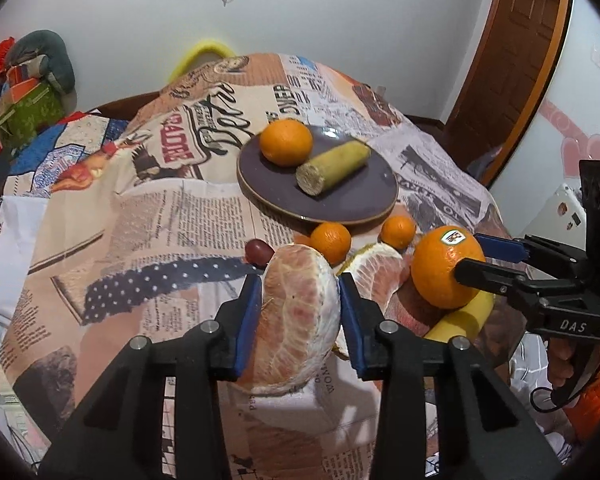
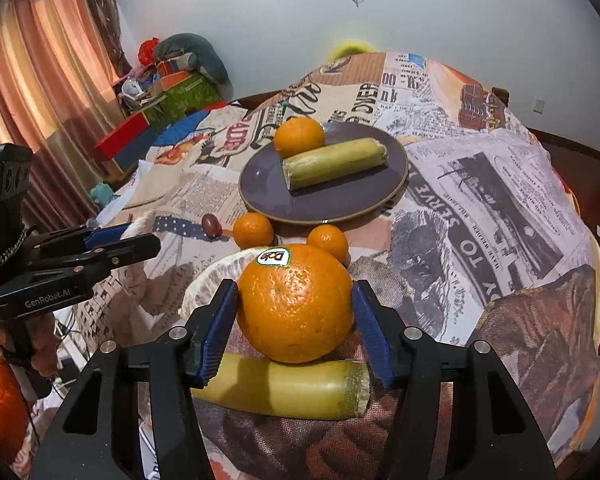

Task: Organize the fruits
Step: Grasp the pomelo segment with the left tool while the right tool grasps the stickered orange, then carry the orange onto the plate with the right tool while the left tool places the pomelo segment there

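My left gripper (image 1: 300, 300) is shut on a peeled pomelo piece (image 1: 298, 316), held above the cloth. My right gripper (image 2: 296, 308) is shut on a large orange with a sticker (image 2: 296, 304); it also shows in the left wrist view (image 1: 446, 266), right of the pomelo. A dark plate (image 1: 340, 204) (image 2: 332, 200) holds an orange (image 1: 286, 142) (image 2: 299, 132) and a sugarcane piece (image 1: 332, 168) (image 2: 334, 162). Two small tangerines (image 1: 331, 241) (image 2: 253, 231), (image 1: 398, 231) (image 2: 328, 240) and a red grape (image 1: 258, 252) (image 2: 211, 224) lie in front of the plate.
Another pomelo piece (image 1: 376, 272) (image 2: 212, 280) and a second sugarcane piece (image 2: 284, 388) (image 1: 462, 318) lie on the newspaper-print cloth (image 1: 172, 216) near the grippers. Boxes and clutter (image 2: 168, 88) stand at the back left. A door (image 1: 512, 60) is at the right.
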A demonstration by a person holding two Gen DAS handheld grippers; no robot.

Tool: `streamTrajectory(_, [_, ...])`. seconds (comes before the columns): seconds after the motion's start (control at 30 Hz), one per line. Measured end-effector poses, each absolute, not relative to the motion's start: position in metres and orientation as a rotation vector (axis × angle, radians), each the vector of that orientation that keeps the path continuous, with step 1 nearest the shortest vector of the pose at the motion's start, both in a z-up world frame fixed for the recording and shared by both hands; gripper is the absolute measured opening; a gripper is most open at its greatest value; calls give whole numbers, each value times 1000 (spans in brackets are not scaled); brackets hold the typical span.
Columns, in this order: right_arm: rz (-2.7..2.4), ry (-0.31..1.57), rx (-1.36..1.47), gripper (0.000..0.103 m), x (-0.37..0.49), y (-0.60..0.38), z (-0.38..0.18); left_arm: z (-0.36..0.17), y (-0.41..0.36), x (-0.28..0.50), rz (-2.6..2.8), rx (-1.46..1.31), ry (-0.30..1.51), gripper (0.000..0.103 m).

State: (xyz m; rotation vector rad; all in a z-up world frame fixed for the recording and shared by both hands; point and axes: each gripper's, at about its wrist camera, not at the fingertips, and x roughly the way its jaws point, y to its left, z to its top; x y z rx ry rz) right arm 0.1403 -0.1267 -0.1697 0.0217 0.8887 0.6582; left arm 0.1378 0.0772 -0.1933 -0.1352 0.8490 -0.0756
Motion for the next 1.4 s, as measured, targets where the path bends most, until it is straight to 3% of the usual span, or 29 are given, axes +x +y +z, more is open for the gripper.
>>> streamTrajectory(0.03, [655, 880, 25, 36, 140, -128, -167, -190, 79, 136, -73, -142, 838, 37])
streamTrajectory(0.07, [648, 867, 27, 0, 141, -130, -164, -187, 80, 136, -69, -147, 830, 37])
streamTrajectory(0.1, [670, 869, 46, 5, 144, -133, -160, -184, 81, 135, -63, -151, 823, 36])
streamTrajectory(0.3, [652, 842, 28, 8, 148, -134, -146, -173, 82, 135, -63, -163, 793, 24])
streamTrajectory(0.43, [631, 867, -5, 51, 147, -128, -158, -179, 78, 134, -71, -166, 808, 21])
streamTrajectory(0.47, [627, 869, -8, 55, 147, -127, -161, -181, 78, 134, -72, -166, 812, 21])
streamTrajectory(0.6, [636, 917, -15, 55, 148, -122, -175, -181, 78, 130, -71, -169, 807, 21])
streamTrajectory(0.87, [638, 919, -64, 71, 145, -110, -183, -180, 81, 129, -68, -179, 806, 21])
streamTrajectory(1.4, [634, 951, -58, 65, 150, -110, -198, -179, 78, 131, -71, -172, 798, 20])
